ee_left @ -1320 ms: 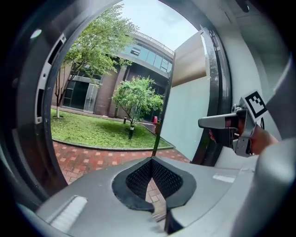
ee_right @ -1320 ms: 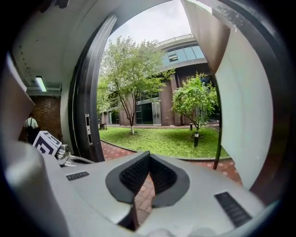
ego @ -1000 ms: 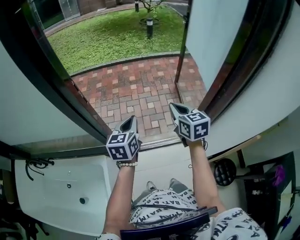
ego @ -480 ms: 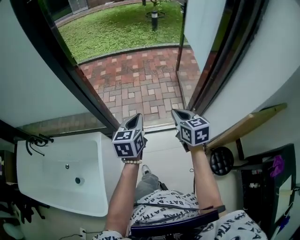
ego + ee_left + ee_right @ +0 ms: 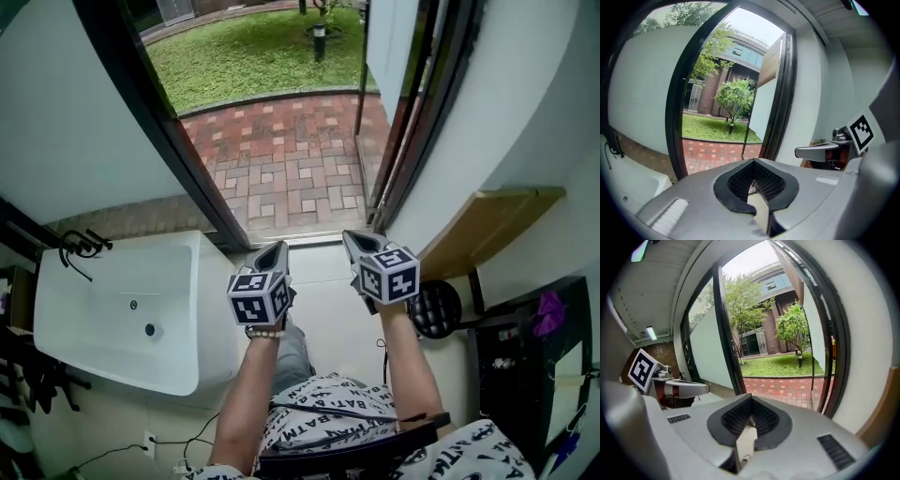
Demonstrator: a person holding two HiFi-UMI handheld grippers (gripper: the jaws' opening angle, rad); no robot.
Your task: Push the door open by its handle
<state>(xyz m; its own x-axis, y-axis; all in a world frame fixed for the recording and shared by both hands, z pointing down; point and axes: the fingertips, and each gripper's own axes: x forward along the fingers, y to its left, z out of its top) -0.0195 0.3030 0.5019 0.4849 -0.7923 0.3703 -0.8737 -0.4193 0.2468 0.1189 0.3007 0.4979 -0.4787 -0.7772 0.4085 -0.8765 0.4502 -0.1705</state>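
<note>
Left gripper [image 5: 277, 249] and right gripper [image 5: 351, 238]: both pressed together, empty. The door [image 5: 398, 47] stands swung outward, ahead and right, well apart; the right gripper is nearer. Its handle is not visible.

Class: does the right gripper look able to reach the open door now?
Probably not from here: the right gripper sits inside the doorway, the door swung outward over the brick paving. Nothing blocks the path.
</note>
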